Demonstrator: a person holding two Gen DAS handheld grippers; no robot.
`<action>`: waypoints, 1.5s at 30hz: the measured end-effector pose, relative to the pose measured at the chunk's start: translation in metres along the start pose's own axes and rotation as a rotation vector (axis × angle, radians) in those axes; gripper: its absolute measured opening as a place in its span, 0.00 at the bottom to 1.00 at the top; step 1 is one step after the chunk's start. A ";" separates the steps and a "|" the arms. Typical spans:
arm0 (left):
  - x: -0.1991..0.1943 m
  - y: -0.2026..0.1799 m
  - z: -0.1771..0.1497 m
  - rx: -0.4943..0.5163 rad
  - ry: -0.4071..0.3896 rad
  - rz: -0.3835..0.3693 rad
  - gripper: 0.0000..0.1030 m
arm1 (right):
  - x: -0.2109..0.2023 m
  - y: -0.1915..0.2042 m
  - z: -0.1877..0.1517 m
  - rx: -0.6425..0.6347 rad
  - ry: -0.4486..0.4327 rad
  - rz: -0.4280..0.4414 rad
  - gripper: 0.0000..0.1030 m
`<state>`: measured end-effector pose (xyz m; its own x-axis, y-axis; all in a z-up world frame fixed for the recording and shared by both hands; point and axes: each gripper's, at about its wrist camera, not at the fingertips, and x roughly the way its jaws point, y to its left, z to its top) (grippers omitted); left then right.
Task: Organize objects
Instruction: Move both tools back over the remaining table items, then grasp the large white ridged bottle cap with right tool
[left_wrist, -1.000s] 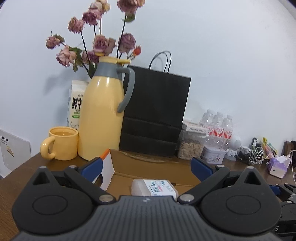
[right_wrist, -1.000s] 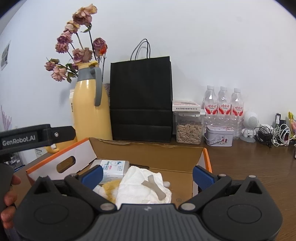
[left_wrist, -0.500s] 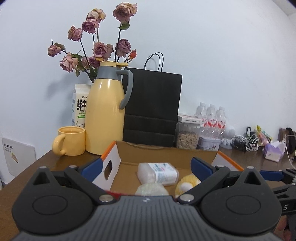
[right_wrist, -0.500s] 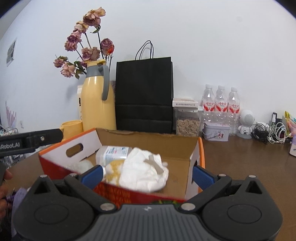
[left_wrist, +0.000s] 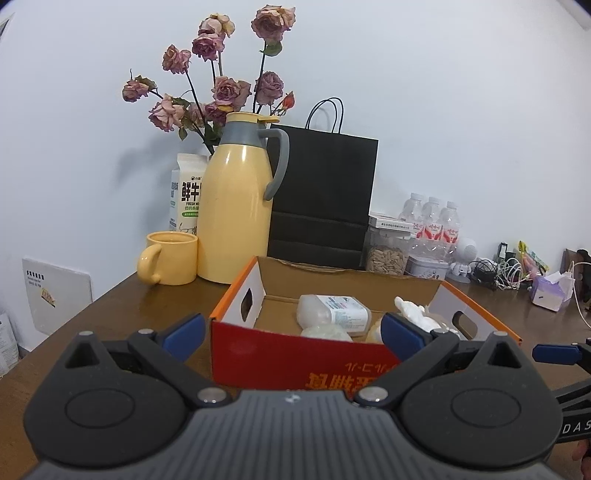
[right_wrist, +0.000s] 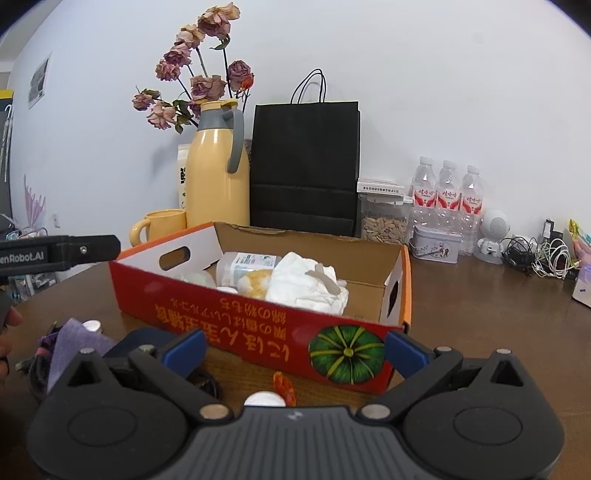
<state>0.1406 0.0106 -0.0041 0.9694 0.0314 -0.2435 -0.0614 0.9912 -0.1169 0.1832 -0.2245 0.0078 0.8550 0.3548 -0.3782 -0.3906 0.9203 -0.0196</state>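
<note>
Brown table (right_wrist: 480, 295); white wall (right_wrist: 443, 92) behind.

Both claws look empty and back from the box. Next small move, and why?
Probably lower the right claw toward the small orange piece and white cap on the table, just in front of the red box. Both claws are open and empty, those bits lie outside the box, and the left claw faces only the box wall.

Left tool (left_wrist: 293, 332) spread wide, empty, before red cardboard box (left_wrist: 295, 354) holding bottle (left_wrist: 332, 312).
</note>
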 end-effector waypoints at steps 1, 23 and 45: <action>-0.002 0.000 -0.001 0.003 0.003 0.000 1.00 | -0.003 0.000 -0.001 0.000 0.004 0.000 1.00; -0.034 0.027 -0.034 0.001 0.102 0.037 1.00 | -0.020 0.000 -0.038 0.011 0.156 0.027 0.99; -0.035 0.029 -0.035 -0.006 0.107 0.032 1.00 | -0.018 0.018 -0.038 -0.050 0.150 0.092 0.33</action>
<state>0.0965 0.0337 -0.0330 0.9361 0.0488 -0.3483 -0.0937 0.9891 -0.1133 0.1477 -0.2210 -0.0209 0.7560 0.4054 -0.5139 -0.4845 0.8745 -0.0228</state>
